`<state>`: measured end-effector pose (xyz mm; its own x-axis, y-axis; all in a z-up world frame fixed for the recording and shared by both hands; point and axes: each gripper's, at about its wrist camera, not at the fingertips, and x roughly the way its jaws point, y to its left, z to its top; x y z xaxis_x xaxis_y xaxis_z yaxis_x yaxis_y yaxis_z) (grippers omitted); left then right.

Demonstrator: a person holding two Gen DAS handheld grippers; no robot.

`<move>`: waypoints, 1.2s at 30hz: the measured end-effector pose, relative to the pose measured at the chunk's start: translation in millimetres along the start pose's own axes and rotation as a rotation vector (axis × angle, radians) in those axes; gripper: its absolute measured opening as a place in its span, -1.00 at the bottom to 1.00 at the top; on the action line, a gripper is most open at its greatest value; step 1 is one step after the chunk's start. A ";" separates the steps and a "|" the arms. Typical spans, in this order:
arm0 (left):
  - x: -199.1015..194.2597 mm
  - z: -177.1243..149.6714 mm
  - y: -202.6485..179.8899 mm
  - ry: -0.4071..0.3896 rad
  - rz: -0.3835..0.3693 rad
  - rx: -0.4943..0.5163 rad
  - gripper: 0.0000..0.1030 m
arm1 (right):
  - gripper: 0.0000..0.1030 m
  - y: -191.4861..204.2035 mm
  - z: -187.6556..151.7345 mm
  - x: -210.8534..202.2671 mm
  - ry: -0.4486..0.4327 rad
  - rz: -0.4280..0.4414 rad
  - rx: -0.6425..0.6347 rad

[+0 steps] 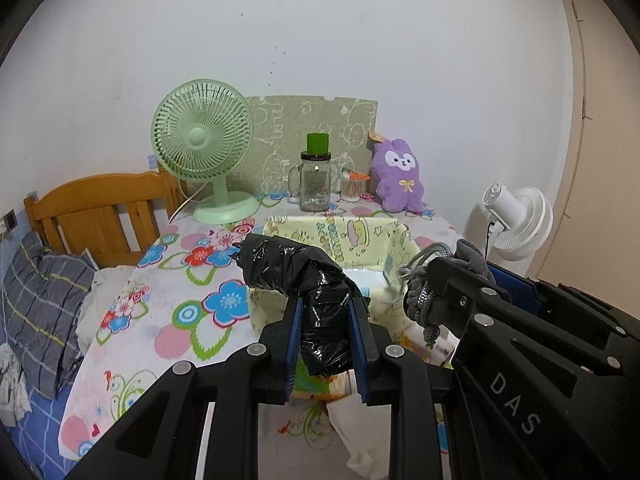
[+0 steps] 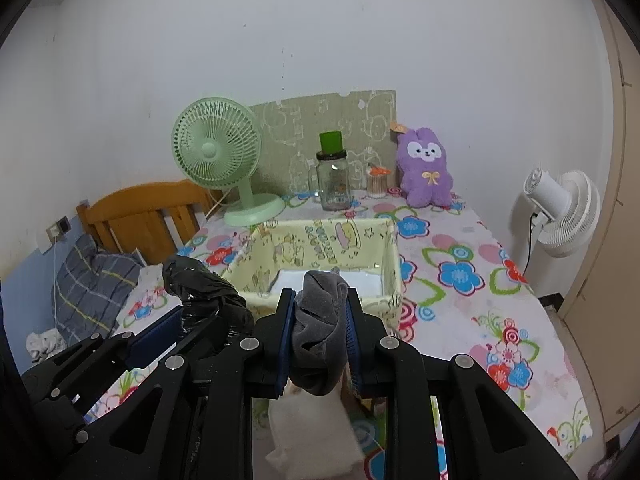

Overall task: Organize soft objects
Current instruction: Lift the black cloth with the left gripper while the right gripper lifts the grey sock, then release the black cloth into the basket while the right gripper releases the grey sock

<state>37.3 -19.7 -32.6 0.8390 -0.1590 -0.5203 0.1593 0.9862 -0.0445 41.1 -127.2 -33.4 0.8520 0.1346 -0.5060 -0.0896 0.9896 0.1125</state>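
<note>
The left gripper (image 1: 326, 312) is clamped on a crumpled black plastic bag (image 1: 296, 276). The bag is glossy and wrinkled, twisted into a thick roll that rises from between the blue pads and bends away to the left, its free end reaching out over the floral tablecloth (image 1: 180, 280). A shorter tail of the same plastic hangs below the pads.

The right gripper (image 2: 320, 320) is closed on a grey fabric item (image 2: 320, 320). This piece is matte and soft, like fleece or velvet, bunched into folds; its upper part bulges above the fingertips and a loose fold droops beneath them. In the left wrist view a grey braided cord (image 1: 420, 300) shows beside it, looped and hanging at the right gripper; whether it belongs to the fabric cannot be told.

Both held things are in the air at the near edge of a pale yellow fabric storage box (image 2: 352, 240) printed with cartoon figures, which stands open on the table. Its bottom shows a white surface.

Below the grippers, on the table, lies a white soft item (image 2: 312, 432), partly hidden.

At the back of the table stand a green desk fan (image 2: 218, 152), a glass jar (image 2: 334, 184) with a green cup on top, and a purple plush toy (image 2: 426, 168) leaning by the wall.
</note>
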 end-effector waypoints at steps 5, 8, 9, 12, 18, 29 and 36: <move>4.3 13.4 -0.4 -0.007 -0.015 0.002 -0.58 | -0.49 -0.1 13.2 1.5 -0.017 0.007 -0.001; 5.8 21.5 -2.1 -0.019 -0.018 0.006 -0.58 | -0.49 -1.7 21.4 2.9 -0.025 0.009 0.004; 6.5 23.4 -2.2 -0.019 -0.022 0.005 -0.58 | -0.49 -2.0 22.9 2.8 -0.027 0.009 0.006; 9.1 29.5 -3.1 -0.024 -0.027 0.004 -0.58 | -0.49 -2.9 30.3 3.9 -0.035 0.006 0.007; 14.9 39.5 -2.4 -0.027 -0.035 0.003 -0.58 | -0.49 -1.4 42.3 6.9 -0.051 0.007 0.003; 39.1 51.0 1.9 -0.007 -0.030 0.002 -0.57 | -0.49 -5.0 56.0 30.8 -0.039 -0.003 0.015; 61.5 59.9 4.4 0.005 -0.016 -0.002 -0.57 | -0.49 -10.3 64.7 52.4 -0.032 -0.008 0.022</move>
<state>120.7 -27.9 -13.8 0.8336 -0.1747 -0.5240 0.1720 0.9836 -0.0543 120.0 -133.6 -5.7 0.8689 0.1249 -0.4789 -0.0718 0.9892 0.1276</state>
